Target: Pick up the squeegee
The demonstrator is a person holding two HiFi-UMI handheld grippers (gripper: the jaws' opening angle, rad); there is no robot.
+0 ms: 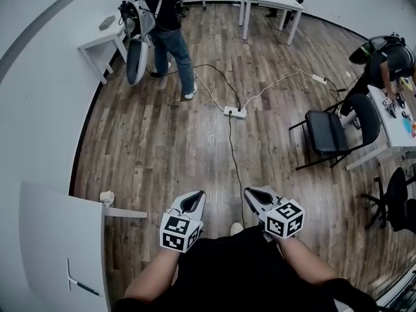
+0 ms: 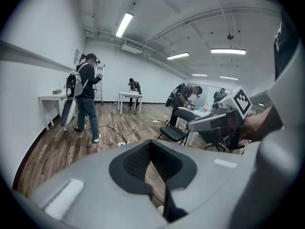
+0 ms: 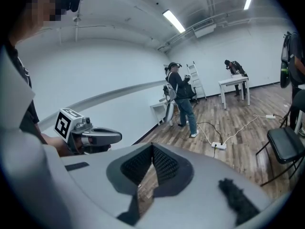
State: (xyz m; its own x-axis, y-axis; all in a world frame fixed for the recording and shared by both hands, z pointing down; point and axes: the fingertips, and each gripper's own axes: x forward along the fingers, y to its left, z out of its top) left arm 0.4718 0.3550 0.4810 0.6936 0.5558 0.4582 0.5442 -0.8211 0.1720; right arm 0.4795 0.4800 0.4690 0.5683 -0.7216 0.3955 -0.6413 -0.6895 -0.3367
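A thin T-shaped tool with a white bar and a dark-tipped handle, which looks like the squeegee, lies on the white table at the lower left of the head view. Both grippers are held side by side over the wood floor in front of the person's body, to the right of that table and apart from it. The left gripper is shut, its pads meeting at the tips with nothing between them. Beside it, the right gripper is also shut and empty. The squeegee does not show in either gripper view.
A cable runs along the floor from between the grippers to a power strip. A black folding chair and an office chair stand at the right. One person stands at the far left, and another bends over a table.
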